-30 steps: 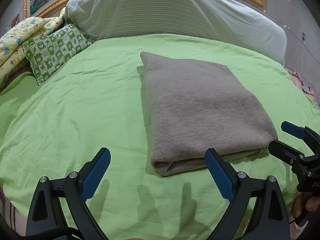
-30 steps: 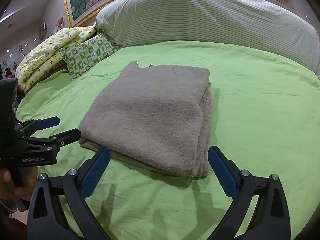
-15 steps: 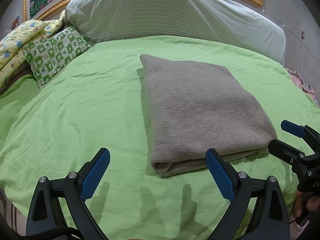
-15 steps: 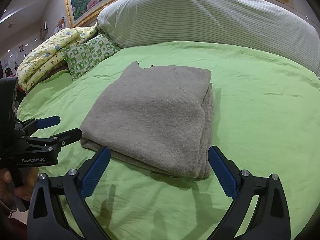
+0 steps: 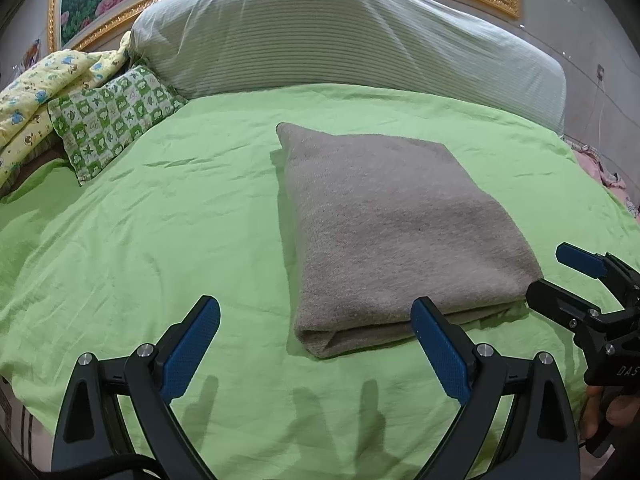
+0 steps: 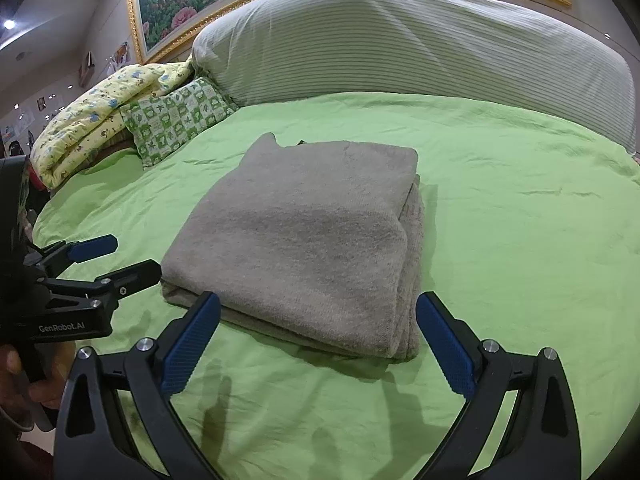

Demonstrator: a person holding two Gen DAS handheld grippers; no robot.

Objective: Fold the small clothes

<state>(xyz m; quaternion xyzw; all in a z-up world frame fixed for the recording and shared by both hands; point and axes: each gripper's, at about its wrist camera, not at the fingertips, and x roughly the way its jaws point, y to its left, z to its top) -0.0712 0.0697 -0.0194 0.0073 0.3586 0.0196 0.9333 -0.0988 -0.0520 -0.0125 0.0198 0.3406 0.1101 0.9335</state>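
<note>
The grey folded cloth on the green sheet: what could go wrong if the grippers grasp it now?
The grey cloth shows loose stacked layers along its right edge; a pinch there by the open right gripper may catch only some and undo the fold. The green sheet is wrinkled, so the open left gripper might grab it too.

Sheet (image 5: 168, 240): light green, lightly creased, spread over the whole bed.
Big pillow (image 5: 340, 36): pale, finely striped, lying across the head of the bed and touching the sheet's far edge.
Small cushion (image 5: 112, 120): green and white checks with leaf prints, at the far left, just beside the big pillow.
Quilt (image 5: 36, 96): yellow with small printed figures, bunched behind the small cushion.
Painting (image 6: 176, 8): flowers in a gold frame, on the wall above the big pillow.
</note>
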